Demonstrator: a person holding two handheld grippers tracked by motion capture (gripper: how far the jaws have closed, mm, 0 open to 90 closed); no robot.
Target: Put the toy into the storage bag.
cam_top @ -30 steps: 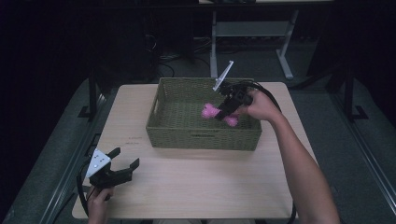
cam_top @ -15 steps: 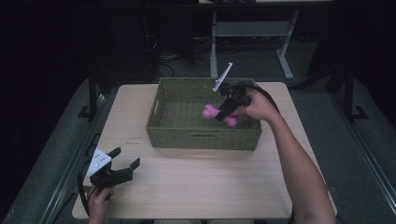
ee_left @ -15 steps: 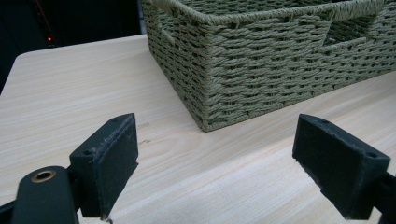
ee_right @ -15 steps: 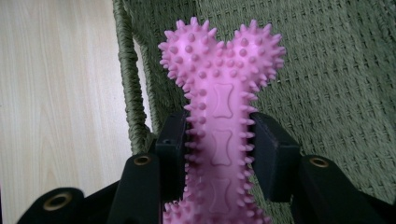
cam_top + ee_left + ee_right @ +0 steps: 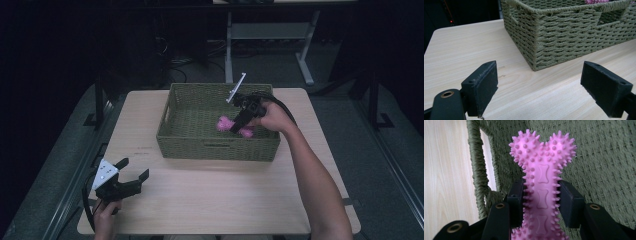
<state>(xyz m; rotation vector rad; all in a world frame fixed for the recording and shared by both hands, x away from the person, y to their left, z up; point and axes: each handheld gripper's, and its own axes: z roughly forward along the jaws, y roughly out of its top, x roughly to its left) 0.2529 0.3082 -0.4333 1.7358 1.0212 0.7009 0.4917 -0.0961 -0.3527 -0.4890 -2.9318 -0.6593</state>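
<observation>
A pink spiky bone-shaped toy [image 5: 541, 170] sits clamped by its shaft between the pads of my right gripper [image 5: 541, 202]. In the high view that toy [image 5: 226, 123] hangs low inside the green woven basket [image 5: 215, 150], with my right gripper [image 5: 241, 122] over the basket's right half. My left gripper [image 5: 136, 170] rests near the table's front left corner, held by a hand. Its jaws stand wide apart with nothing between them; the left gripper [image 5: 539, 85] faces the basket's near corner [image 5: 536, 45].
The light wooden table [image 5: 210, 200] has bare surface in front of and to the left of the basket. A black cable [image 5: 280, 106] trails from the right gripper. Beyond the table stands a grey desk frame [image 5: 265, 35] on a dark floor.
My right gripper has sunk a little deeper into the basket with the pink toy in it. The left gripper has kept still.
</observation>
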